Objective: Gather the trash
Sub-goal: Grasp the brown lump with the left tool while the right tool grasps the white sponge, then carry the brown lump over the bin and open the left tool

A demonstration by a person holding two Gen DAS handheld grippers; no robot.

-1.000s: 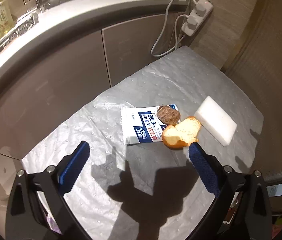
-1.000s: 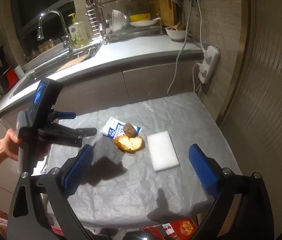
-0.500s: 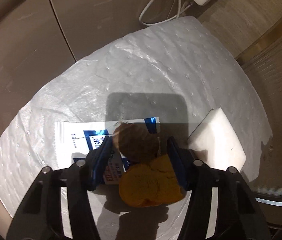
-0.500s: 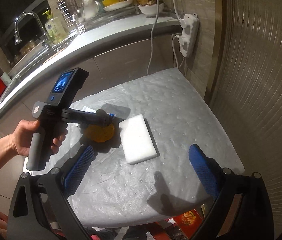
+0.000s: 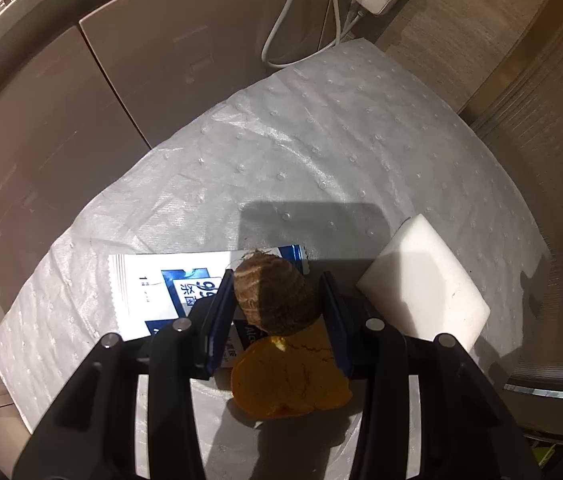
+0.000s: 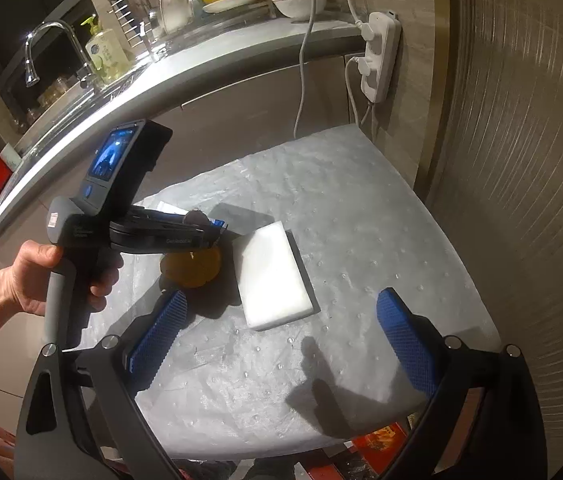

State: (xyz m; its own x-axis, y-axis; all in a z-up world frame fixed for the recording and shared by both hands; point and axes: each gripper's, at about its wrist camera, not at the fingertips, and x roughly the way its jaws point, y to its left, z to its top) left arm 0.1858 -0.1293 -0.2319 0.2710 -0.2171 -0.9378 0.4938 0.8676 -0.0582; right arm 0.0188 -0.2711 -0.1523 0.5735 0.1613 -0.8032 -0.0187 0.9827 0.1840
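step: left tool closing around brown taro root; pads near, contact unclear
grip tip: seat before lifting, clear of bread piece and wrapper
right tool: wide apart, empty, over tabletop

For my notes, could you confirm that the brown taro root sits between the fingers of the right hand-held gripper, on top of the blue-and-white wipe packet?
Not quite: it is the left hand-held gripper, closing around the taro root, as the left wrist view shows. The taro does lie on the wipe packet.
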